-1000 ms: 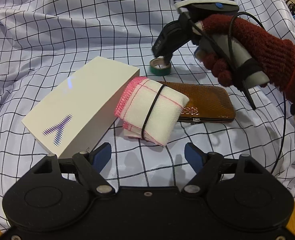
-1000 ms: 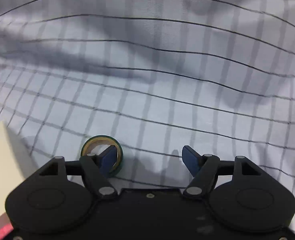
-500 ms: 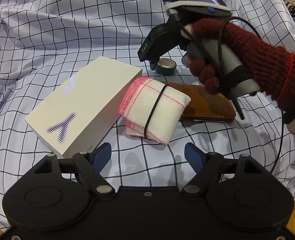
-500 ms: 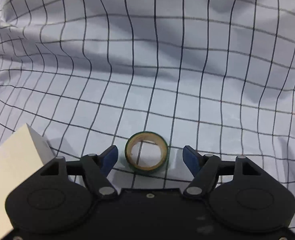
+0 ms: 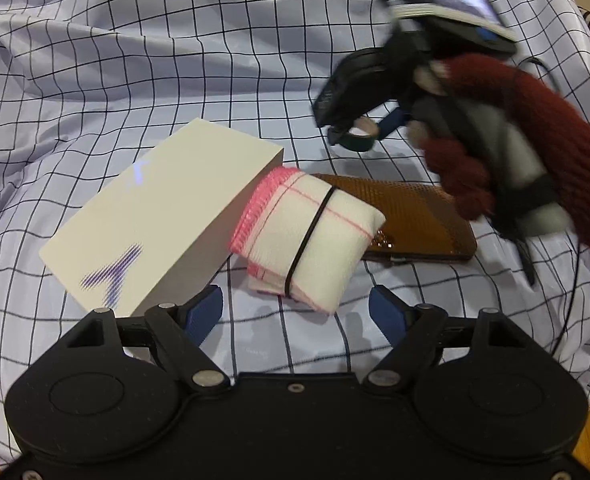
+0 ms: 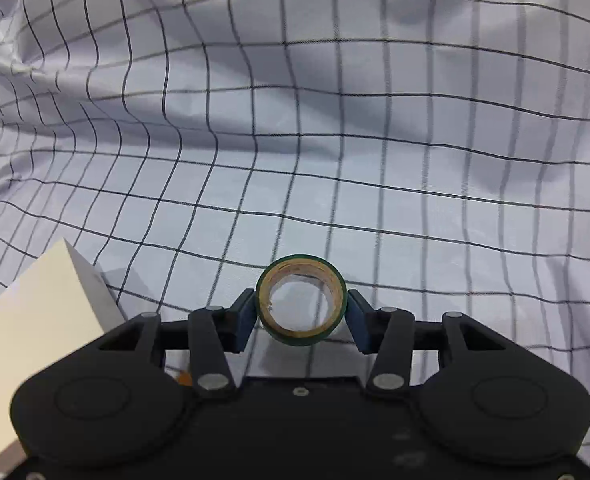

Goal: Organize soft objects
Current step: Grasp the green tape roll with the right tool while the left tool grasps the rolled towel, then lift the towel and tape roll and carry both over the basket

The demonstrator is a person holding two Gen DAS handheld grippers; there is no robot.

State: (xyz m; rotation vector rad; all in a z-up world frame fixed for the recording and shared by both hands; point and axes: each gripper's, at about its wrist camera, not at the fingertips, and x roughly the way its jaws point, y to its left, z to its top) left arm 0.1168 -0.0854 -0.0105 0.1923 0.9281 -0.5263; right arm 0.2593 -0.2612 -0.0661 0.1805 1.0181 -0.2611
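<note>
A folded white cloth (image 5: 311, 240) with pink edging and a black band lies on the checked sheet, leaning on a white box (image 5: 155, 224). My left gripper (image 5: 295, 314) is open and empty just in front of the cloth. My right gripper (image 6: 301, 318) is shut on a green tape roll (image 6: 301, 334) and holds it off the sheet. In the left wrist view that roll (image 5: 359, 142) shows between the right gripper's fingers, behind the cloth.
A brown textured wallet (image 5: 411, 216) lies right of the cloth, partly under it. The white box also shows at lower left in the right wrist view (image 6: 35, 328). The rumpled checked sheet (image 6: 335, 120) covers the whole surface.
My right gripper centred on the green tape roll, closed on it and lifted it a little. My left gripper stayed open in front of the cloth.
</note>
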